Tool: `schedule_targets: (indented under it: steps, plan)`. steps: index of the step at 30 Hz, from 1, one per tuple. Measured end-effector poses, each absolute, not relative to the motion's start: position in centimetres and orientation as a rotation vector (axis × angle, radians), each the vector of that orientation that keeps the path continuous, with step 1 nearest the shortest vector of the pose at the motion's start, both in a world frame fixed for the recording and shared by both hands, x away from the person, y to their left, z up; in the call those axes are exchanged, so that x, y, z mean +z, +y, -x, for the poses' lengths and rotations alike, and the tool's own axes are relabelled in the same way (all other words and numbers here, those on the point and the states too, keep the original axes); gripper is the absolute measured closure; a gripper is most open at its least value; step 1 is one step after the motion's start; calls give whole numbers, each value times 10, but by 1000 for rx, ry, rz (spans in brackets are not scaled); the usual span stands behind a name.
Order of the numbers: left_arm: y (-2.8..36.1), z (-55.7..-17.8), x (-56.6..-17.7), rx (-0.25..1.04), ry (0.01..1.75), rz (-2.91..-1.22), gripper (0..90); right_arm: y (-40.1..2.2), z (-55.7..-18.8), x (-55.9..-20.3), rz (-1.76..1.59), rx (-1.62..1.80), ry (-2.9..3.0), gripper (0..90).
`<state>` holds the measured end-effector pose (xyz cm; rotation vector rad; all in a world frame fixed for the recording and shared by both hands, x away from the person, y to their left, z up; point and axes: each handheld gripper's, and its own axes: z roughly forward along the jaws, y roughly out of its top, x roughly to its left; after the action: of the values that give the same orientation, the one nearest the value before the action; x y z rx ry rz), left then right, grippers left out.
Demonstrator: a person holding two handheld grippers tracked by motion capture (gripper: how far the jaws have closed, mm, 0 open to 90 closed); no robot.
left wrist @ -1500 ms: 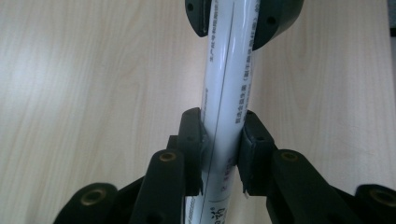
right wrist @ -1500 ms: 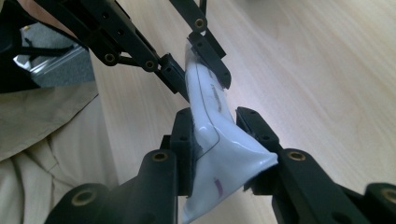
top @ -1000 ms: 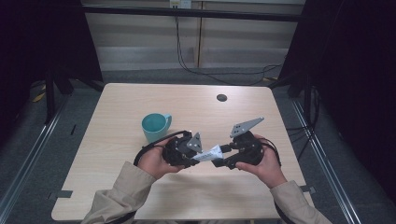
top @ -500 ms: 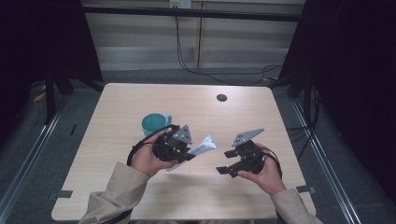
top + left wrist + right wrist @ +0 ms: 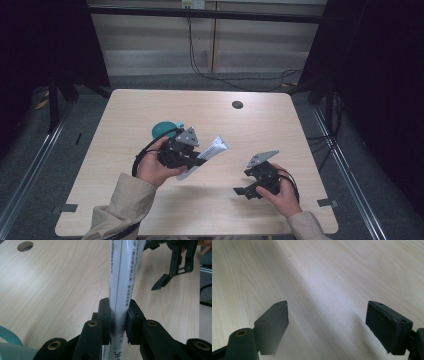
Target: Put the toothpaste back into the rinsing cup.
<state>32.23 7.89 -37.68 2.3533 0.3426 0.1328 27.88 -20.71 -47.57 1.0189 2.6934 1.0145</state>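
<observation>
A white tube with printed text (image 5: pixel 214 147) is held above the table, and my left gripper (image 5: pixel 198 160) is shut on its lower part. In the left gripper view the two pads (image 5: pixel 104 315) press the tube (image 5: pixel 126 275) from both sides. A teal cup (image 5: pixel 163 129) stands just behind the left hand, and its rim (image 5: pixel 8 338) sits at the bottom corner of that view. My right gripper (image 5: pixel 241 192) is low over the wood at the front right. Its jaws have just been opening and now stand wide apart (image 5: pixel 328 325) with nothing between them. It is also seen from the left gripper view (image 5: pixel 172 273).
The light wooden table (image 5: pixel 280 125) has a dark round hole (image 5: pixel 237 104) near its far edge. Black frame posts and dark curtains flank it, and cables hang at the back wall. Bare wood lies between the two hands and across the far half.
The right gripper let go of the tube, opened, and moved right and down toward the table. The left gripper kept the tube and drifted slightly left.
</observation>
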Motion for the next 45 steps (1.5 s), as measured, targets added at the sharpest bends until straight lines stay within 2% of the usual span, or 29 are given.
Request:
schedule_targets:
  steps: [12, 30, 45]
  plan:
    - [91, -331, -371, 148, 439, -2258, 772, -214, -275, -491, -1044, 941, 2663, 165]
    - [112, -345, -353, 264, 624, -2087, 772, -218, -262, -505, -989, 1015, 2532, 131]
    - [119, -354, -338, 328, 700, -1965, 772, -219, -258, -510, -994, 1071, 2474, 119]
